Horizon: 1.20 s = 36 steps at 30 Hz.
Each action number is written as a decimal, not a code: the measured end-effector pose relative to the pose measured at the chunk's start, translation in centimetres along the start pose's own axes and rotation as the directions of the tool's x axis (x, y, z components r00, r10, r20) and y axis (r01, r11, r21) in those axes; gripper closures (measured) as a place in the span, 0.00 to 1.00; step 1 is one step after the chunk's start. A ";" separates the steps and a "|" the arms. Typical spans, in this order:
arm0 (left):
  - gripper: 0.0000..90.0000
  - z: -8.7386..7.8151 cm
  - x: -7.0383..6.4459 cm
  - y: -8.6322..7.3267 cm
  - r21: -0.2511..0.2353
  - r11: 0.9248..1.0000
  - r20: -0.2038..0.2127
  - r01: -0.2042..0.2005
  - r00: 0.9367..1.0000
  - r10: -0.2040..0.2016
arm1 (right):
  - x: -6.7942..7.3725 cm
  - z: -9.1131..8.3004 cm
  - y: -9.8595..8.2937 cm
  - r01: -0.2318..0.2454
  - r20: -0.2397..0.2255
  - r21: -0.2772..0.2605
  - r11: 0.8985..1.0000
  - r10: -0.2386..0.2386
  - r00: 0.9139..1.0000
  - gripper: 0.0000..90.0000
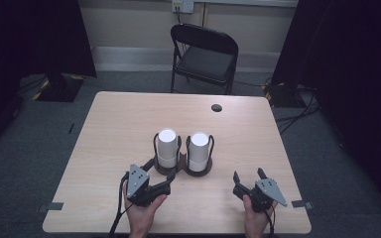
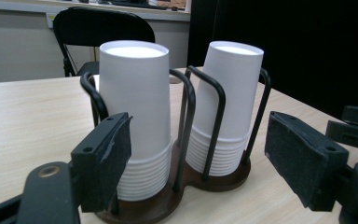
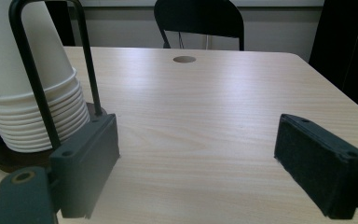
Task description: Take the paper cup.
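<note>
Two stacks of upturned white paper cups stand side by side in a black wire holder with a dark round base (image 1: 198, 172) (image 2: 223, 179) near the table's middle. The left stack (image 1: 167, 148) (image 2: 135, 107) and the right stack (image 1: 199, 151) (image 2: 230, 93) (image 3: 23, 93) each sit inside wire loops. My left gripper (image 1: 159, 176) (image 2: 200, 140) is open just in front of the left stack, jaws spread wide toward the holder and holding nothing. My right gripper (image 1: 249, 176) (image 3: 198, 140) is open over bare table to the right of the holder, empty.
A black folding chair (image 1: 204, 54) stands behind the light wooden table (image 1: 124, 124). A round cable hole (image 1: 217, 107) (image 3: 184, 59) lies near the far edge. Grey tape marks (image 1: 54, 206) sit at the front corners. Dark curtains hang on both sides.
</note>
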<state>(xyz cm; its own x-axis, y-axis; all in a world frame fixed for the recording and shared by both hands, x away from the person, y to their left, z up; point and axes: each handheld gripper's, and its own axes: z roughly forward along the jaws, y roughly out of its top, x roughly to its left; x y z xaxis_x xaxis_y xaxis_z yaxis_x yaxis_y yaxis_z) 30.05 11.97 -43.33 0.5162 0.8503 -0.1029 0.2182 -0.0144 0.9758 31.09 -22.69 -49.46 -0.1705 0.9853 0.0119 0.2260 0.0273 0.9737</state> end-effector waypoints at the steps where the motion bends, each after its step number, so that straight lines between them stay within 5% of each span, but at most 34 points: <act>1: 0.25 0.1 -0.1 0.2 -0.003 1.000 0.007 0.002 1.000 -0.002 | 0.0 0.0 0.0 -0.001 0.001 0.003 1.000 0.001 1.000 0.14; 16: 0.32 2.9 -1.7 1.7 -0.009 1.000 0.125 -0.029 0.992 0.030 | 0.0 0.0 0.0 0.001 -0.001 0.000 1.000 -0.001 1.000 0.14; 27: 0.33 5.1 -1.8 3.6 0.003 0.997 0.170 -0.083 0.982 0.081 | 0.0 0.0 0.0 0.007 -0.008 0.008 1.000 -0.007 1.000 0.14; 36: 0.29 6.0 -1.5 4.8 0.001 0.997 0.187 -0.072 0.980 0.071 | 0.0 0.0 0.0 0.006 -0.007 0.006 1.000 -0.006 1.000 0.15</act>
<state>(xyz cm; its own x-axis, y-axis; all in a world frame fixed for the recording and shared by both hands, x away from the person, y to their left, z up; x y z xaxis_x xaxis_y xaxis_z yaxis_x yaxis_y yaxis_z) 35.28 7.43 -39.69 0.6759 0.7339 -0.0676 0.1809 -0.0762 0.9805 31.13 -22.67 -49.45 -0.1791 0.9838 0.0075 0.2306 0.0345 0.9724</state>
